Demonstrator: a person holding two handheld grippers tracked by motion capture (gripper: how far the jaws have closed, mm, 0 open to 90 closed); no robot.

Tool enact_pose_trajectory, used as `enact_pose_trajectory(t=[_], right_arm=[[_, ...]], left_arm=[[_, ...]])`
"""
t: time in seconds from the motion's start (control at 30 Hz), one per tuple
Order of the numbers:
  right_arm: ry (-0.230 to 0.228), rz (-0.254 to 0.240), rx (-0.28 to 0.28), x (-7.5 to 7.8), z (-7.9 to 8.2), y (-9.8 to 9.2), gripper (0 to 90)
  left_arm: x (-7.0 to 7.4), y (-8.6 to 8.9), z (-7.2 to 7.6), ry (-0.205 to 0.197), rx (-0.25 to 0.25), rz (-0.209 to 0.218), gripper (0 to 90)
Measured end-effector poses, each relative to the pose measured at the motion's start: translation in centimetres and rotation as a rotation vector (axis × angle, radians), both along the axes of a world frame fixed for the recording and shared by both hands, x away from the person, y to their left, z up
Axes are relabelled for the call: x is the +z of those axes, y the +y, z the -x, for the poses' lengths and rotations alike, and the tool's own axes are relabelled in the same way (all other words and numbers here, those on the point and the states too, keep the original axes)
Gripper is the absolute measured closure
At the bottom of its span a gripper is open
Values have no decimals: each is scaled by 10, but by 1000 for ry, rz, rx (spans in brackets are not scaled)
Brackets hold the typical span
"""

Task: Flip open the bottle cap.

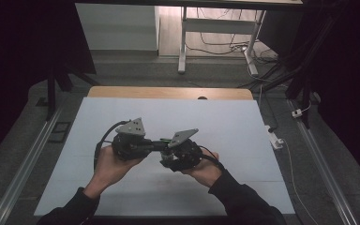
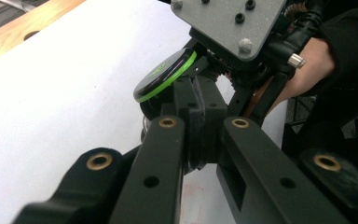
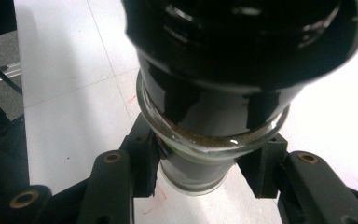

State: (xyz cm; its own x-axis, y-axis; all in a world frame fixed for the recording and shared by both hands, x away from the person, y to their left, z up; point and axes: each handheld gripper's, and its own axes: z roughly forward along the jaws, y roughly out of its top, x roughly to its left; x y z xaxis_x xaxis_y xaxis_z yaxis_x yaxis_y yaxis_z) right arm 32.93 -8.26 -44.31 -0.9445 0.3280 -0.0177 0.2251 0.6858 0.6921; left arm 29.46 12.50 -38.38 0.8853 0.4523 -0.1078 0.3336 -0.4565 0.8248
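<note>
A person's two hands bring a pair of tools together just above the white counter (image 1: pixel 225 122), near its front edge. The right tool (image 3: pixel 200 168) is closed on a small glass jar (image 3: pixel 205 154), its two black pads pressed against opposite sides of the jar's clear lower part, where a thin band of brown powder lies against the glass. The jar's dark upper part points away from that tool, toward the left tool (image 1: pixel 154 145). In the left gripper view, the left tool (image 2: pixel 200 126) is drawn tight, its jaws closed around a dark block-shaped part directly ahead of them; whether that part belongs to the jar's top or to the other tool cannot be told. Just beyond its jaws sits a round black lid with a bright green rim (image 2: pixel 165 74), tilted, and behind that the grey plate (image 2: pixel 230 23) of the right tool and the hand (image 2: pixel 307 70) holding it. From above, the two tools meet tip to tip between the hands, with the jar hidden among them, and dark sleeves enter from the bottom edge.
</note>
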Motion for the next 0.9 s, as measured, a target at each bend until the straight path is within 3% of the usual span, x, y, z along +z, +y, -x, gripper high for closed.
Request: enact_pose_trajectory(t=[0.9], right_arm=[[-21,13,34,-1,5,3,530]], left_arm=[[0,1,-11,-9,47,-7,891]])
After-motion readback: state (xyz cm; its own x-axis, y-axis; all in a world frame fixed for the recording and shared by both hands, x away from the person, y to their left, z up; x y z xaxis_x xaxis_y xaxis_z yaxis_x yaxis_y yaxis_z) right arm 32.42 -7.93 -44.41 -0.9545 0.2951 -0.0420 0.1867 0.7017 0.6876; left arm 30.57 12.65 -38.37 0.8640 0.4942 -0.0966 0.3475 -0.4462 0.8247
